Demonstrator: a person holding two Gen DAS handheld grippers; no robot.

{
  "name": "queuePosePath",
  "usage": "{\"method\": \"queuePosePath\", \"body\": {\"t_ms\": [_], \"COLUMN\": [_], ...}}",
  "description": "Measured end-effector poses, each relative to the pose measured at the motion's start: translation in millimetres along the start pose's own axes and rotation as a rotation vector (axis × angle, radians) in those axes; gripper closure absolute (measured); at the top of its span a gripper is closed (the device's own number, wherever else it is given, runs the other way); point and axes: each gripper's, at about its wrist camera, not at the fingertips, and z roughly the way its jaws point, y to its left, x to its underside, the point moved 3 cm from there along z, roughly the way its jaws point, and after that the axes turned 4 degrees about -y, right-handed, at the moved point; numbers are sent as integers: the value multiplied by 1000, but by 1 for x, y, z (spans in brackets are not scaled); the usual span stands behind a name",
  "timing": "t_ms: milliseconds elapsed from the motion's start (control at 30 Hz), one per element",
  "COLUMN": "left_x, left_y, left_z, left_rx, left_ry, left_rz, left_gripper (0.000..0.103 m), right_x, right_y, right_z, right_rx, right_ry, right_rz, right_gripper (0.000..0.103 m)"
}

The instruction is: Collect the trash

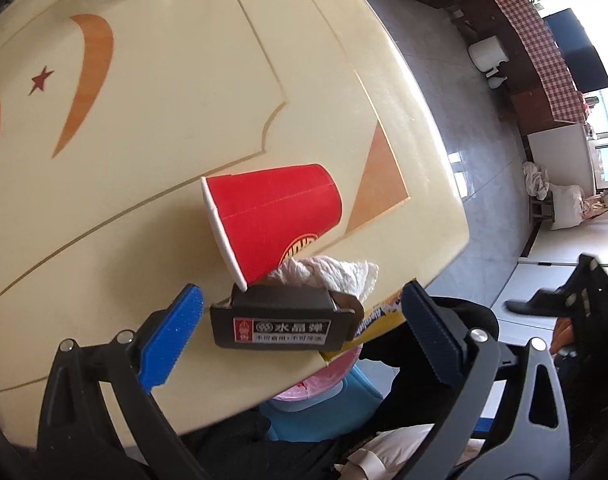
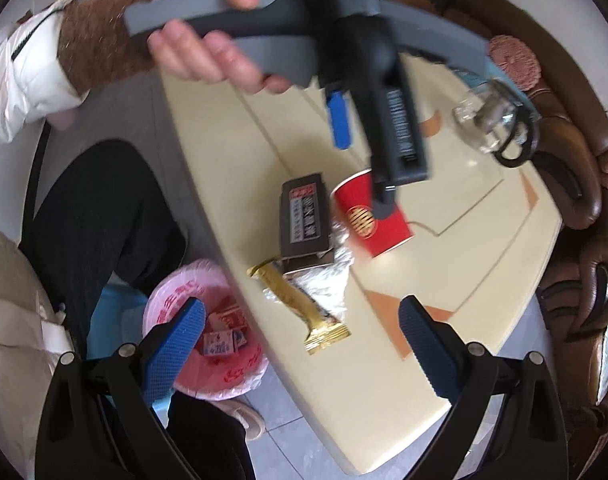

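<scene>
A red paper cup (image 1: 280, 216) lies on its side on the cream table (image 1: 144, 120), beside a dark grey box (image 1: 280, 328) with a white crumpled tissue (image 1: 336, 272) behind it. My left gripper (image 1: 300, 340) is open, its blue fingers on either side of the grey box, not touching it. In the right wrist view the same grey box (image 2: 304, 216), red cup (image 2: 368, 216), a gold wrapper (image 2: 304, 312) and foil (image 2: 328, 284) lie near the table's edge. My right gripper (image 2: 304, 344) hangs open above the wrapper and the bin.
A bin with a pink liner (image 2: 208, 328) stands on the floor below the table's edge, with small boxes inside. A glass vessel (image 2: 488, 120) sits far across the table (image 2: 384, 400). A person's legs and sleeve are at left. A brown sofa (image 2: 576, 160) borders the far side.
</scene>
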Motion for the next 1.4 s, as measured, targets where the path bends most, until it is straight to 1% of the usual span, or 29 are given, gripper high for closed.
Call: {"method": "queuePosePath", "body": {"t_ms": [100, 233, 433, 533, 600, 767, 833, 867, 933, 967, 1000, 1033, 1100, 1133, 1267, 1333, 1367, 1400], "left_x": [-3, -8, -16, -16, -18, -23, -23, -23, -23, -23, -23, -23, -21, -21, -21, -21, -21, -21], "left_y": [3, 7, 16, 18, 21, 24, 25, 24, 24, 24, 24, 24, 23, 23, 24, 23, 23, 23], "left_z": [10, 22, 36, 40, 42, 50, 51, 52, 53, 54, 54, 54, 53, 53, 52, 53, 53, 53], "left_rx": [26, 45, 74, 87, 102, 131, 148, 155, 161, 161, 163, 165, 166, 167, 170, 167, 168, 168], "left_ry": [6, 15, 22, 28, 27, 32, 29, 25, 25, 22, 20, 21, 26, 27, 26, 26, 30, 33], "left_rz": [-10, -16, -29, -38, -50, -48, -43, -40, -35, -36, -36, -36, -35, -35, -41, -48, -50, -53], "left_gripper": [6, 6, 6, 6, 6, 6, 6, 6, 6, 6, 8, 11, 17, 22, 30, 39, 43, 49], "right_x": [3, 6, 10, 10, 11, 16, 18, 18, 19, 20, 21, 23, 25, 27, 30, 31, 32, 32], "right_y": [2, 3, 4, 4, 2, 1, 0, -1, -2, -2, -3, -3, -2, -3, -5, -6, -6, -8], "right_z": [17, 35, 57, 65, 71, 84, 88, 90, 95, 97, 100, 102, 106, 107, 106, 106, 106, 105], "right_rx": [-29, -44, -57, -64, -80, -94, -92, -105, -114, -120, -126, -127, -119, -122, -136, -143, -137, -126], "right_ry": [37, 76, 114, 131, 146, 191, 199, 205, 211, 215, 221, 226, 234, 242, 230, 226, 222, 217], "right_rz": [-21, -44, -81, -94, -90, -106, -108, -104, -102, -101, -98, -95, -98, -95, -69, -56, -51, -42], "right_gripper": [8, 9, 13, 20, 28, 30, 35, 42, 45, 50, 56, 58, 69, 71, 76, 79, 79, 80]}}
